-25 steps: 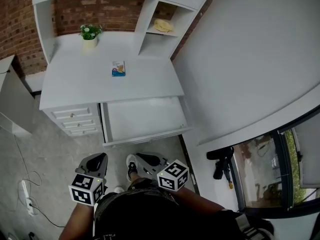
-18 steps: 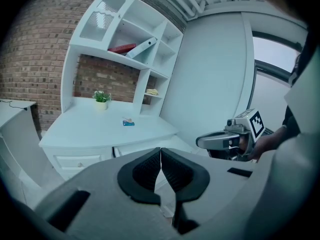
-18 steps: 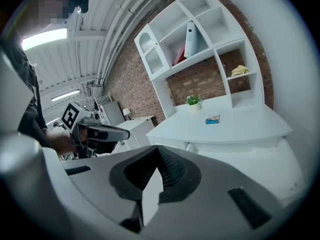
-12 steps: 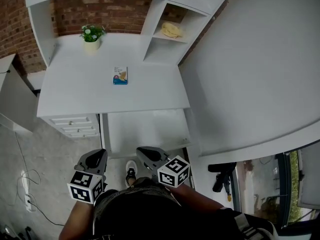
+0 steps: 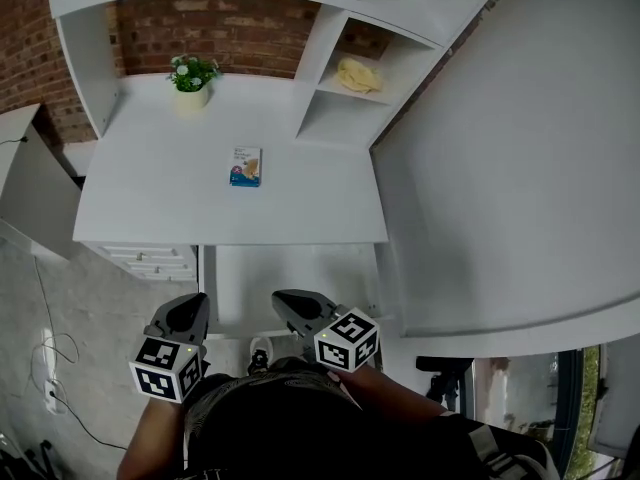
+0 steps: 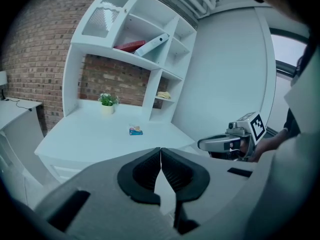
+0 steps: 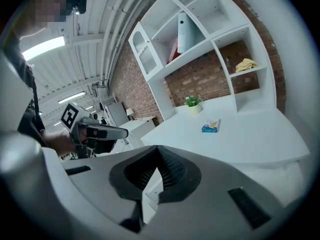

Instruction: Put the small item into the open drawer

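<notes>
Desktop [image 5: 160, 198] and the open drawer [image 5: 290, 273] under its front edge are faced by the left gripper [image 6: 160, 156] and right gripper [image 7: 159, 160], each with jaws pressed together on nothing. The small item [image 5: 246, 166] is seen near the desktop's middle, well apart from both. Unless jaws are parted before contact, it may be pushed away, not gripped.

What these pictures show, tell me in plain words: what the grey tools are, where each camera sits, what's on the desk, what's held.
A person carries two tools: the left hand-held gripper and the right hand-held gripper. The top-down picture comes from a camera on the person's head; the other two come from cameras riding on each tool, looking along its jaws. Both pairs of jaws are closed and hold nothing. On the white desk are a small box and a potted plant; a drawer stands open below.
</notes>
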Demonstrator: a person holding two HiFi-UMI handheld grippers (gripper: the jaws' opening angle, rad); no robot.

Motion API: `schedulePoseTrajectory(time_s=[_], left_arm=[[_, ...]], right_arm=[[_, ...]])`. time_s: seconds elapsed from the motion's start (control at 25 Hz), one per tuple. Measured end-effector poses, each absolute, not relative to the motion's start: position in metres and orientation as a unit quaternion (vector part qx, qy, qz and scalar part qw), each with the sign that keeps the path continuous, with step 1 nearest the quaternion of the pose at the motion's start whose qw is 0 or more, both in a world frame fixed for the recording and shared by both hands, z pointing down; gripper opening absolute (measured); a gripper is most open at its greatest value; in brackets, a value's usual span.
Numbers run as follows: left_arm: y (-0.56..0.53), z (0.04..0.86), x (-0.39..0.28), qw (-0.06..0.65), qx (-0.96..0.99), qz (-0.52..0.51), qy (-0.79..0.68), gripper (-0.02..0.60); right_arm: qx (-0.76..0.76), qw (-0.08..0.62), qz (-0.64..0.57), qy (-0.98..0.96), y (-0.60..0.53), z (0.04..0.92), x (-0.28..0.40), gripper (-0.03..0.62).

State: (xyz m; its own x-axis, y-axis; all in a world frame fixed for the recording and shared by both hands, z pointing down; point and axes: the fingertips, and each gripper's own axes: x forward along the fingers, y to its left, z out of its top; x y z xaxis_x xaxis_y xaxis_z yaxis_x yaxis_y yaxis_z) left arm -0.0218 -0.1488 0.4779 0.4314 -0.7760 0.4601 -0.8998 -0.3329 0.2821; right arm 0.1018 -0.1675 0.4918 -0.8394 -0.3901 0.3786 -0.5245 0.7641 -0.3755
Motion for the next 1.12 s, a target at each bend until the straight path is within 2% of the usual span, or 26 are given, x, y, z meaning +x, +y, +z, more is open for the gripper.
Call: schedulePoseTrajectory(time_s=[0.56,1.12], left_arm=[[-0.182,0.484,-0.039,0.254,0.792,0.14,-0.538,0.018],[-0.234,0.482,-0.09,0.238,0.831,0.159,-0.477,0.019]], right_arm=[[0.254,0.142,0.239,-0.926,-0.226,0.501,0.094,0.005],[0.345,0.143,0.232,-0.898,-0.271,0.496,0.06,0.005]])
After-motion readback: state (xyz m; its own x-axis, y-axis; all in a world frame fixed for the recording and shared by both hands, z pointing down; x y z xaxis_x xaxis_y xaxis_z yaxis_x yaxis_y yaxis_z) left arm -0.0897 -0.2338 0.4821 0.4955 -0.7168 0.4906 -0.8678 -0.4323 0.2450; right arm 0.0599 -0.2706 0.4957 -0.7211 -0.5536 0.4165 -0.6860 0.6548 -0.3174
